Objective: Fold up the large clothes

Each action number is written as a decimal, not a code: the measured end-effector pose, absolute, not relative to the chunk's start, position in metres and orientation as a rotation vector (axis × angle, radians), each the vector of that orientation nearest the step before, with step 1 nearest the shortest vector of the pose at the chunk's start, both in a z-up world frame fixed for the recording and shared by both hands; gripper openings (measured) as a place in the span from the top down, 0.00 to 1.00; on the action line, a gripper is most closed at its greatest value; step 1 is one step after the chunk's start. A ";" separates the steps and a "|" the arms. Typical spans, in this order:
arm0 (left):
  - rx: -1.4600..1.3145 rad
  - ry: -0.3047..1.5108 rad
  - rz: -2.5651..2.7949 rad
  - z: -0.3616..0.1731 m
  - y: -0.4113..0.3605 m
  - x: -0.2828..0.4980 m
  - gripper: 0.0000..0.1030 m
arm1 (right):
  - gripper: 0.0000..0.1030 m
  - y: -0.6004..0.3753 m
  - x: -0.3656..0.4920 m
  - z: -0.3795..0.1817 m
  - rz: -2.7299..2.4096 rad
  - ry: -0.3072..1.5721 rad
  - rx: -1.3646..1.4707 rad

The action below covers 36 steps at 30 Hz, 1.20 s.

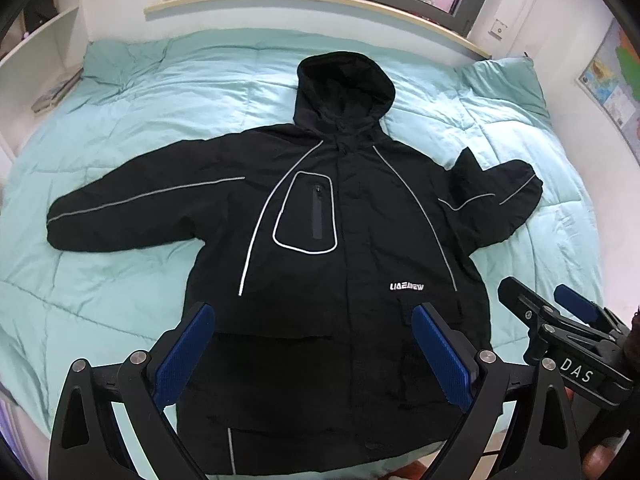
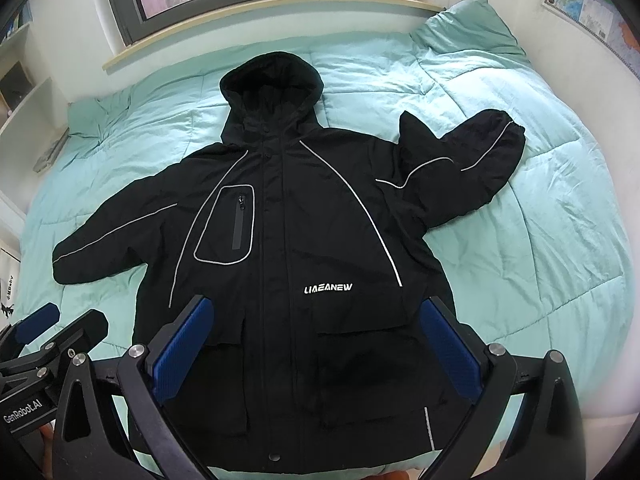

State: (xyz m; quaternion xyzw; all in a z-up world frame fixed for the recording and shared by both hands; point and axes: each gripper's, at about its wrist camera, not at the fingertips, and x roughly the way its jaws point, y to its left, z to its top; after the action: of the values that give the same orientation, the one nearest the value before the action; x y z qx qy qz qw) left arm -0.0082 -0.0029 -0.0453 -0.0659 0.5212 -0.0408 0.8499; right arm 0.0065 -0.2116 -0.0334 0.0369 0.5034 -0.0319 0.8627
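Observation:
A black hooded jacket [image 1: 340, 248] with grey piping and white lettering lies face up on the bed, hood toward the window. Its left sleeve is stretched out flat. Its right sleeve [image 1: 496, 196] is bent and bunched near the elbow. It also shows in the right wrist view [image 2: 304, 248]. My left gripper [image 1: 316, 320] is open and empty, above the jacket's lower part. My right gripper [image 2: 320, 312] is open and empty, above the lower front by the pockets. Each gripper shows at the edge of the other's view, the right gripper [image 1: 560, 312] and the left gripper [image 2: 60, 324].
A mint green quilt [image 1: 120, 128] covers the bed. A window sill [image 1: 280, 0] runs along the far wall. White shelves [image 1: 36, 52] stand at the left. A map poster [image 1: 616, 80] hangs on the right wall.

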 end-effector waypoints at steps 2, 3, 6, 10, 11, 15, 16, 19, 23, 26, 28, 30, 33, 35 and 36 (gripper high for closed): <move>-0.133 1.099 -0.089 -0.046 -0.004 -0.008 0.04 | 0.00 -0.213 0.008 -0.034 -0.066 1.059 0.080; -0.137 1.097 -0.096 -0.046 -0.004 -0.008 0.04 | 0.00 -0.213 0.008 -0.034 -0.066 1.060 0.082; -0.143 1.087 -0.103 -0.044 -0.001 -0.009 0.04 | 0.00 -0.214 0.010 -0.034 -0.046 1.069 0.097; -0.154 1.076 -0.110 -0.042 0.004 -0.009 0.04 | 0.00 -0.208 0.013 -0.034 -0.038 1.067 0.094; -0.161 1.070 -0.119 -0.042 0.005 -0.010 0.05 | 0.00 -0.206 0.014 -0.033 -0.034 1.066 0.092; -0.216 1.058 -0.132 -0.041 0.014 -0.011 0.06 | 0.00 -0.200 0.017 -0.033 -0.023 1.059 0.086; -0.227 1.064 -0.122 -0.043 0.017 -0.010 0.06 | 0.00 -0.197 0.018 -0.034 -0.018 1.060 0.084; -0.261 1.084 -0.094 -0.050 0.029 -0.009 0.06 | 0.00 -0.191 0.023 -0.038 -0.003 1.070 0.080; -0.300 1.113 -0.031 -0.061 0.050 -0.009 0.06 | 0.00 -0.178 0.031 -0.046 0.028 1.088 0.071; -0.322 1.143 0.058 -0.070 0.073 -0.009 0.05 | 0.00 -0.164 0.041 -0.052 0.068 1.102 0.056; -0.326 1.153 0.135 -0.075 0.091 -0.009 0.05 | 0.00 -0.155 0.048 -0.055 0.081 1.101 0.033; -0.318 1.157 0.202 -0.079 0.104 -0.007 0.06 | 0.00 -0.148 0.055 -0.056 0.090 1.097 0.022; -0.320 1.146 0.271 -0.085 0.129 -0.002 0.06 | 0.00 -0.141 0.067 -0.060 0.107 1.104 0.021; -0.355 1.120 0.292 -0.087 0.147 -0.001 0.06 | 0.00 -0.134 0.076 -0.065 0.120 1.116 0.014; -0.383 1.100 0.319 -0.089 0.161 0.000 0.06 | 0.00 -0.132 0.079 -0.066 0.125 1.121 0.011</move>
State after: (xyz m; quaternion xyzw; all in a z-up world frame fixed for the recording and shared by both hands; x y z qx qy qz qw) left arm 0.0002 0.1608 -0.0888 -0.1800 0.5172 0.1501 0.8231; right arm 0.0794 -0.1320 -0.0665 0.0050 0.5312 0.0592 0.8452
